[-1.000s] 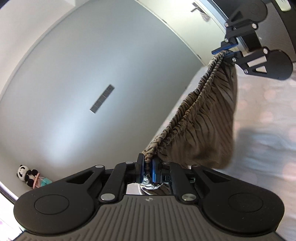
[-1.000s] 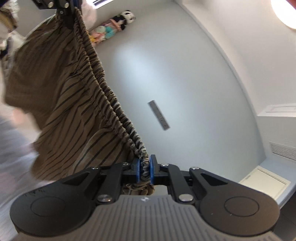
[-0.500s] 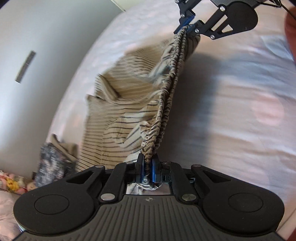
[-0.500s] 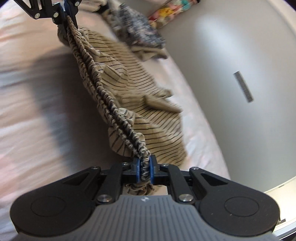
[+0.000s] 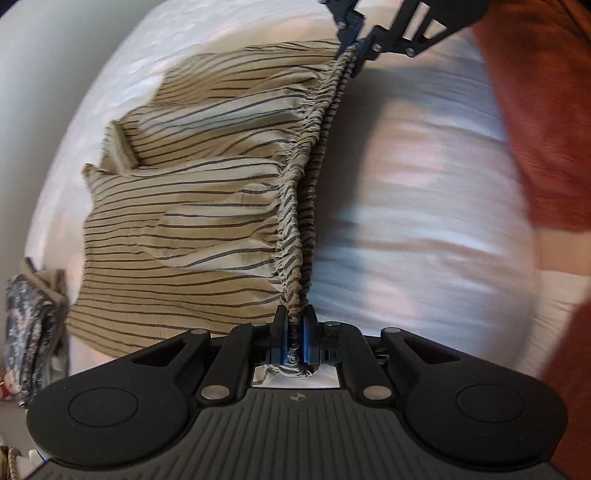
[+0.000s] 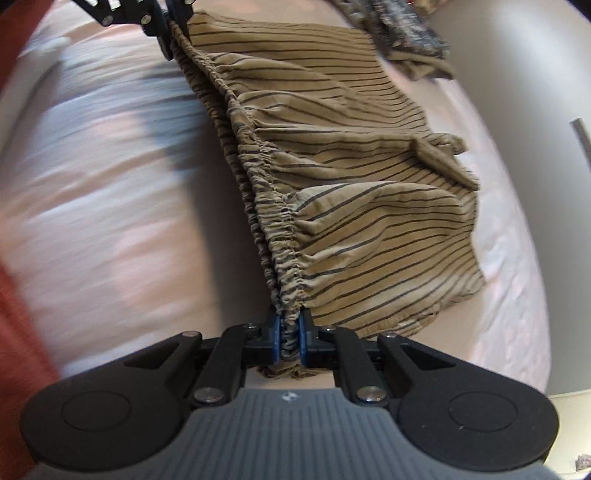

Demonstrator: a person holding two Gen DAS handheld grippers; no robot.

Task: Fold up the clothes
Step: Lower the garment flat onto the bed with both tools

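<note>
Tan shorts with thin dark stripes point(image 5: 192, 221) point(image 6: 369, 184) lie spread over a pale bed point(image 5: 406, 221) point(image 6: 92, 184), legs pointing away from the stretched elastic waistband. My left gripper point(image 5: 294, 325) is shut on one end of the waistband. My right gripper point(image 6: 289, 325) is shut on the other end. Each gripper also shows at the top of the other's view, the right gripper point(image 5: 352, 35) and the left gripper point(image 6: 173, 18), with the waistband taut between them. One leg hem is folded over near the middle.
A dark patterned garment point(image 5: 26, 325) point(image 6: 402, 26) lies bunched on the bed beyond the shorts' leg hems. A grey wall point(image 6: 535, 92) runs along the far side of the bed. A person's rust-red sleeve point(image 5: 543, 110) point(image 6: 18, 332) borders each view.
Both grippers came down from holding the shorts hanging in the air. The shorts now lie spread flat on the bed, waistband still stretched between the grippers.
</note>
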